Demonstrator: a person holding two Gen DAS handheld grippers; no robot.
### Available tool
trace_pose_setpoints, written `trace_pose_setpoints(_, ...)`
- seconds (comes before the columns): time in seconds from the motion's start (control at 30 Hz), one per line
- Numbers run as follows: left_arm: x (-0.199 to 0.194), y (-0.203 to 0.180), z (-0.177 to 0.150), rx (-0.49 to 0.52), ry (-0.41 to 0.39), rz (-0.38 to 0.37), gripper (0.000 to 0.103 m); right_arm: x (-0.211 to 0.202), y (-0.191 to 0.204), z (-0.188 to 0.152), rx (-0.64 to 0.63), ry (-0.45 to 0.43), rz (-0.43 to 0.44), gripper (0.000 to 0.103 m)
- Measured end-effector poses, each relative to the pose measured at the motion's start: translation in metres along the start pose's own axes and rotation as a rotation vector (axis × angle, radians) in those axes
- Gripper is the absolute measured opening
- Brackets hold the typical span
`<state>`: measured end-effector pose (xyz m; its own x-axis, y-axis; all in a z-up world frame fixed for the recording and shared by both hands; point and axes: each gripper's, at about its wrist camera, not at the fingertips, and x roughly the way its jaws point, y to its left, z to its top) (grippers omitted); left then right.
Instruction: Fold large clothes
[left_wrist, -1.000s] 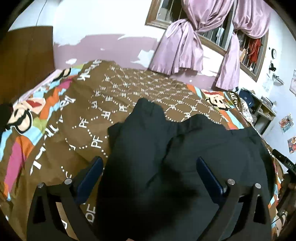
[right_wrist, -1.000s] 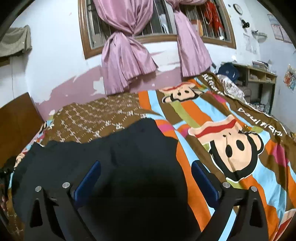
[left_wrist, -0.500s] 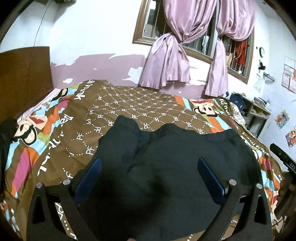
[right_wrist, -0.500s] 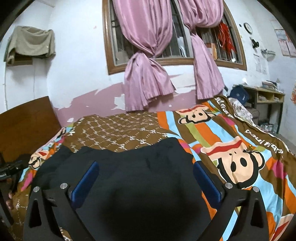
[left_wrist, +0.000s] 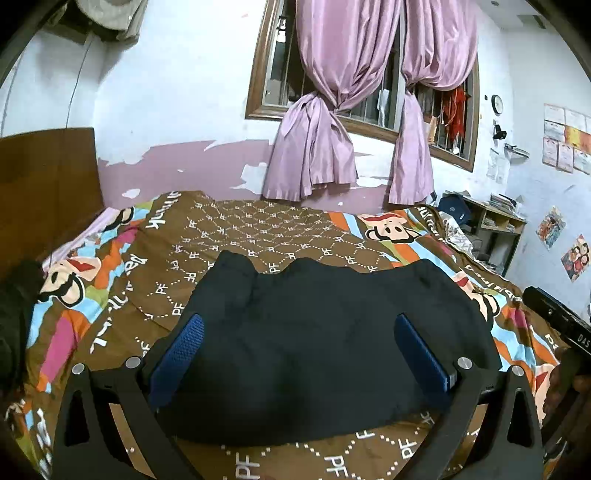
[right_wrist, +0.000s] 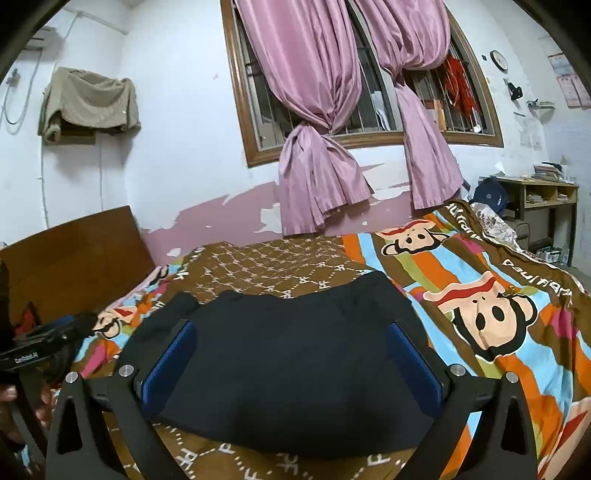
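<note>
1. The left gripper (left_wrist: 297, 356) has its two blue-padded fingers (left_wrist: 177, 360) spread wide and holds nothing; the dark garment (left_wrist: 314, 332) shows between them, below and apart from the pads, as far as can be judged; the right gripper (right_wrist: 291, 363) is the same, its fingers (right_wrist: 168, 363) wide apart and empty above the garment (right_wrist: 291, 350).

2. The garment lies on the bedspread (left_wrist: 258, 232) at its near end, as a compact dark block with a rounded near hem; its far edge is uneven, with one lobe standing out at the far left corner; the near hem looks doubled over, though the dark cloth hides the layers.

3. Step in hand, as a judgement: a pause between folds, both grippers hovering off the cloth; the garment seems partly folded, not finished.

4. The next move calls for lowering both grippers to the garment, pinching two matching corners of one edge through all layers, and carrying that edge over together so the fold lands square; the stray left lobe wants tucking in first.

5. Count: two grippers, four blue pads; one garment on the bedspread; one bedspread; beyond the bedspread, one window (right_wrist: 369, 74) with two knotted pink curtains (right_wrist: 314, 110); one wooden headboard (left_wrist: 48, 177) at the bedspread's left; one shelf unit (right_wrist: 546, 206) past its right side.
</note>
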<state>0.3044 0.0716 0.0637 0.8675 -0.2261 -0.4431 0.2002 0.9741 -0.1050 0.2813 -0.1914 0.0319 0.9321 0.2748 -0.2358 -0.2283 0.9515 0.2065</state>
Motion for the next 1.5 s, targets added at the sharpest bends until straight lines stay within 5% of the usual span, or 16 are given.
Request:
trace_pose_setpoints(0.63, -0.069, -0.005, -0.056, 0.049, 0.023, -0.062, 0.101, -0.054, 0.051, -0.041, -0.126, 0.011, 0.120, 0.103)
trace_pose_setpoints(0.87, -0.079, 0.003, -0.064, -0.009, 0.018, -0.031, 0.101, -0.071, 0.063, -0.064, -0.163, 0.032, 0.103, 0.103)
trace_pose_setpoints(1.0, -0.084, 0.001, -0.076, 0.039, -0.008, 0.011, 0.101, -0.075, 0.065, -0.069, -0.175, 0.034, 0.057, 0.103)
trace_pose_setpoints(1.27, -0.091, -0.004, -0.101, 0.103, -0.015, -0.086, 0.101, -0.080, 0.066, -0.076, -0.163, 0.005, 0.005, 0.103)
trace_pose_setpoints(1.5, -0.097, -0.001, -0.106, 0.096, -0.056, -0.021, 0.101, -0.083, 0.067, -0.084, -0.157, -0.010, 0.033, 0.103)
